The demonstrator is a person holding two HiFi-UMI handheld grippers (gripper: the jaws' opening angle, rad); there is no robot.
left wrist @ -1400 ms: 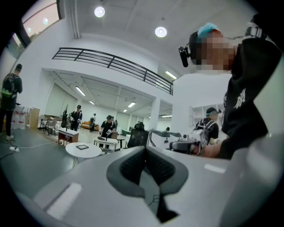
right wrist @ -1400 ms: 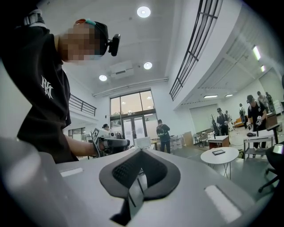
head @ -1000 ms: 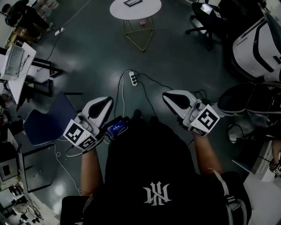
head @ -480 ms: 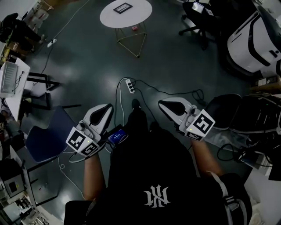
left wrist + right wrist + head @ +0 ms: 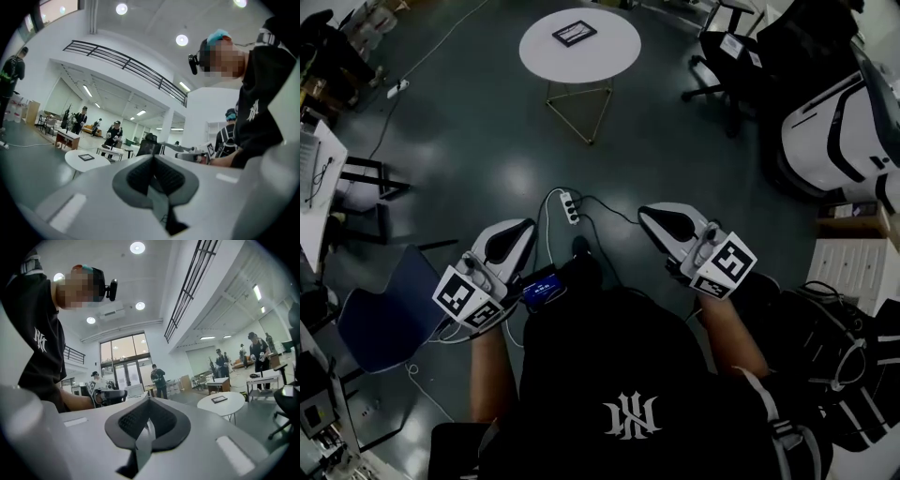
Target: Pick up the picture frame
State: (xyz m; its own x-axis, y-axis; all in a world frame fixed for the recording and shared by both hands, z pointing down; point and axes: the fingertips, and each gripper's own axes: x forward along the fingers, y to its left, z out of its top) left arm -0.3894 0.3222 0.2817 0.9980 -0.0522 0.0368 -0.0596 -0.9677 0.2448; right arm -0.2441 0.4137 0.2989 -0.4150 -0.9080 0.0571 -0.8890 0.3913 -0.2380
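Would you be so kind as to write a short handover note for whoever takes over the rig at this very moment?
Left tongs: shut, empty, held level in front of the body.
Right tongs: shut, empty, level too.
Frame: lies flat on the round white table, well ahead across the floor, far from both tongs.
Done: nothing picked up yet.
Left: walk up to the table, open the tongs, grip the frame, lift it.
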